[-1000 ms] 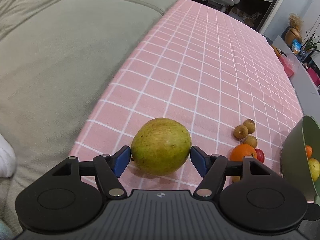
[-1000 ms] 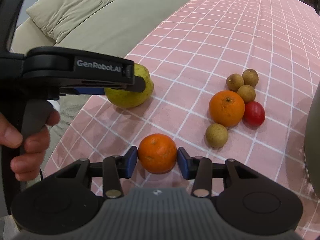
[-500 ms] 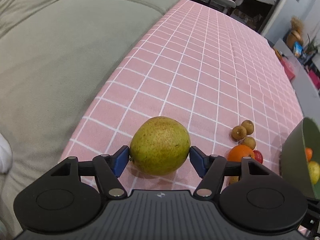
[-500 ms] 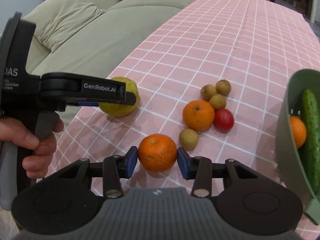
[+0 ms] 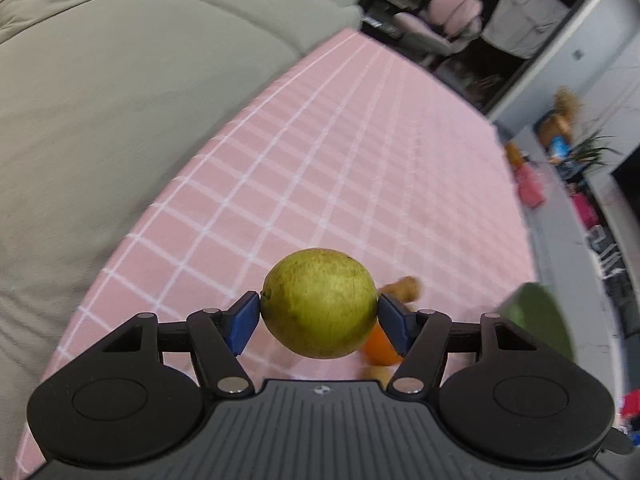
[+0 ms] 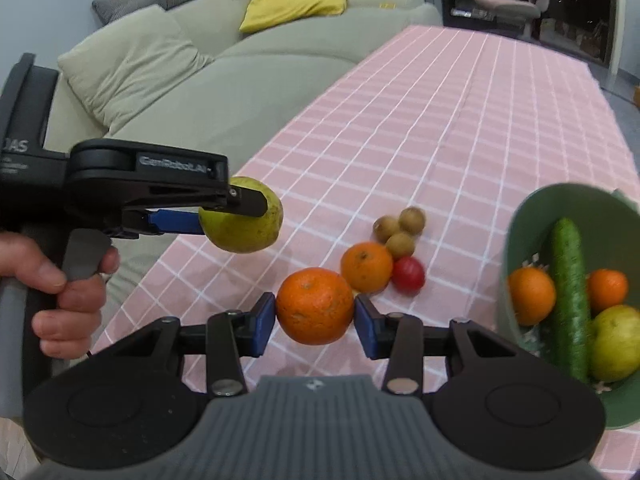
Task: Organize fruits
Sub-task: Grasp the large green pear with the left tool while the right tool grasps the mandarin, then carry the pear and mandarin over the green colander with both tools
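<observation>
My left gripper (image 5: 319, 317) is shut on a green pear (image 5: 320, 303) and holds it above the pink checked tablecloth (image 5: 328, 184); the pear also shows in the right wrist view (image 6: 244, 216). My right gripper (image 6: 315, 320) is shut on an orange (image 6: 315, 306), lifted off the cloth. On the cloth lie another orange (image 6: 366, 267), a red tomato (image 6: 408, 275) and three small brown fruits (image 6: 398, 228). A green bowl (image 6: 516, 224) at the right holds a cucumber (image 6: 568, 300), two oranges and a green apple.
A grey-green sofa (image 6: 168, 92) with cushions runs along the table's left edge. A chair (image 6: 508, 4) and shelves stand beyond the far end. A side counter with clutter (image 5: 560, 160) lies to the right.
Both grippers have lifted their fruit off the cloth and risen. The view has swung right, so the bowl and its contents now show fully.
</observation>
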The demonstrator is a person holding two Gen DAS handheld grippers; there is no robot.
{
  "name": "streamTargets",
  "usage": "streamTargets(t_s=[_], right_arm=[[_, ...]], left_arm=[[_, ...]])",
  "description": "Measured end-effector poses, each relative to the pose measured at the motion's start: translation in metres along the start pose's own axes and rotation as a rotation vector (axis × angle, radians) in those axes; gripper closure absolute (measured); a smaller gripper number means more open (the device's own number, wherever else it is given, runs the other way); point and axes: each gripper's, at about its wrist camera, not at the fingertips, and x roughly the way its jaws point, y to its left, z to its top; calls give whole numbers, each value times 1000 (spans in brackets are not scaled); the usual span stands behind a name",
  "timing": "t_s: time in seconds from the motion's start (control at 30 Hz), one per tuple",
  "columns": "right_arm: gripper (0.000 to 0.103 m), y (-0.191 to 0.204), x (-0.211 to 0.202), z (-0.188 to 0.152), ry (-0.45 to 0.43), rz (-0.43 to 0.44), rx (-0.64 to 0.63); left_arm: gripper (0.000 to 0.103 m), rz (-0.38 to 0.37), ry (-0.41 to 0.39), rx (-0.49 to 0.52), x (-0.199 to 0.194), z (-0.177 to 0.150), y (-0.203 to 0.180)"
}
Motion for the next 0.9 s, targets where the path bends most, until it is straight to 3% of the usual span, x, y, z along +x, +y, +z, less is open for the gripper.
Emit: streamTargets(t_s=[0.37, 0.63, 0.9], right_arm=[[63, -42, -58, 11, -111, -110, 43], [63, -95, -87, 9, -142, -244, 83], [63, -141, -92, -2, -102, -317, 114]], left_arm=[[29, -221, -6, 57, -13, 5, -67], [29, -291, 46, 177, 3, -9, -125], [30, -276, 151, 294, 35, -26, -170]])
